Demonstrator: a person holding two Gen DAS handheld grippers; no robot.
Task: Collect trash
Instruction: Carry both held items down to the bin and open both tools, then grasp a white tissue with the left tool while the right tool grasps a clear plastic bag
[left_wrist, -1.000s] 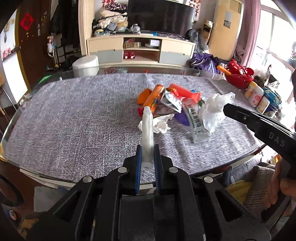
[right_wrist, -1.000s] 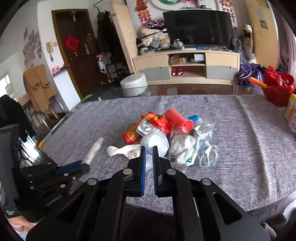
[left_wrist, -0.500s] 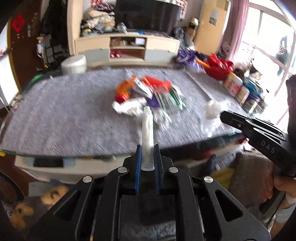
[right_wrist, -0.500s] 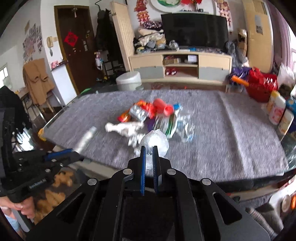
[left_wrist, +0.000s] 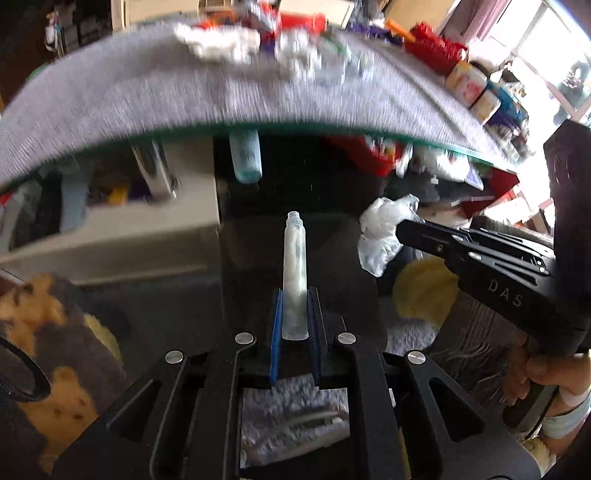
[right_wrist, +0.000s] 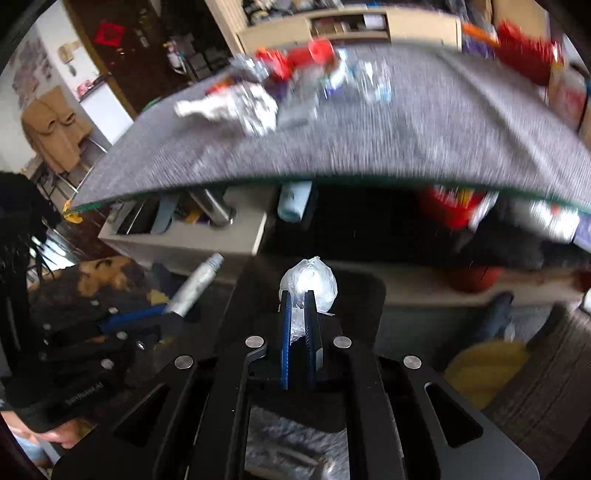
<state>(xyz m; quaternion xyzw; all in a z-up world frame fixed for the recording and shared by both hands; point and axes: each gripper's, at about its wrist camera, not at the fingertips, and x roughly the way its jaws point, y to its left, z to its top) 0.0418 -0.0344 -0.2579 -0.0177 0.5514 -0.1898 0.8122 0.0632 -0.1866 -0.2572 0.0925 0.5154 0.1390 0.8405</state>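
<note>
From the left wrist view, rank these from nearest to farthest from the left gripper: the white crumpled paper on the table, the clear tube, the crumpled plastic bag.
1. Clear tube, clamped in the left gripper.
2. Crumpled plastic bag, to the right, pinched by the right gripper.
3. White crumpled paper, up on the grey table.

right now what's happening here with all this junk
A person is clearing trash with a claw in each hand. The left claw is shut on a clear plastic tube; the right claw is shut on a crumpled clear plastic wrapper. Both are held below the table edge, with more trash on top.
</note>
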